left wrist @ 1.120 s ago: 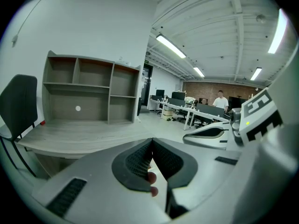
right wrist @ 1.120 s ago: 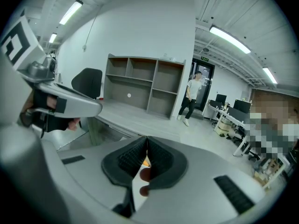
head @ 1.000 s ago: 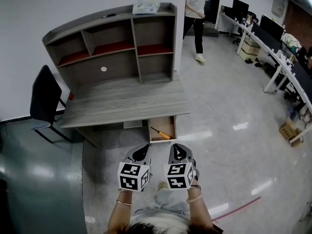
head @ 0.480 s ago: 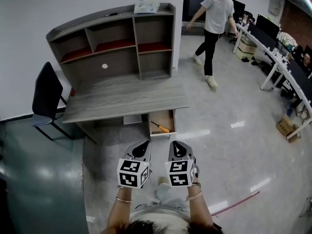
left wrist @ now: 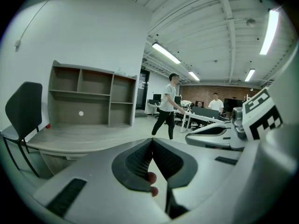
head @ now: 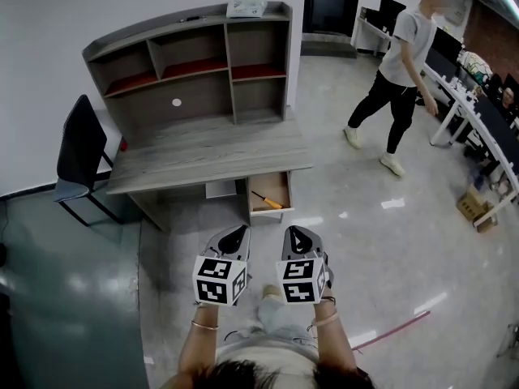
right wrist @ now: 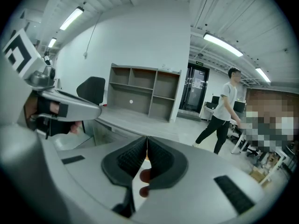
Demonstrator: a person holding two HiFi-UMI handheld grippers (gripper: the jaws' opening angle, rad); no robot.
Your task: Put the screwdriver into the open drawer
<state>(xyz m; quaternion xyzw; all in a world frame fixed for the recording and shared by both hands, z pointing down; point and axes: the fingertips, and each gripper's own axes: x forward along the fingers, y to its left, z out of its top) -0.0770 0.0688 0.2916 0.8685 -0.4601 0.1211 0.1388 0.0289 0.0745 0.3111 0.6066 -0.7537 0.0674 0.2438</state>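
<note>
In the head view a screwdriver (head: 267,200) with an orange handle lies inside the open drawer (head: 272,207) under the grey desk (head: 207,159). My left gripper (head: 233,233) and right gripper (head: 298,235) are held side by side over the floor, well in front of the drawer. Both are shut with nothing between the jaws. In the left gripper view the left gripper (left wrist: 151,141) shows its pads touching at the tips; the right gripper (right wrist: 147,139) looks the same in its own view.
A shelf unit (head: 195,63) stands on the back of the desk, with a box (head: 245,6) on top. A black chair (head: 79,156) is at the desk's left. A person (head: 399,79) walks on the shiny floor at the right, near office desks (head: 486,136).
I have moved back from the desk, so the drawer sits farther from both grippers. The person has walked from the doorway toward the right. Both grippers stay shut.
</note>
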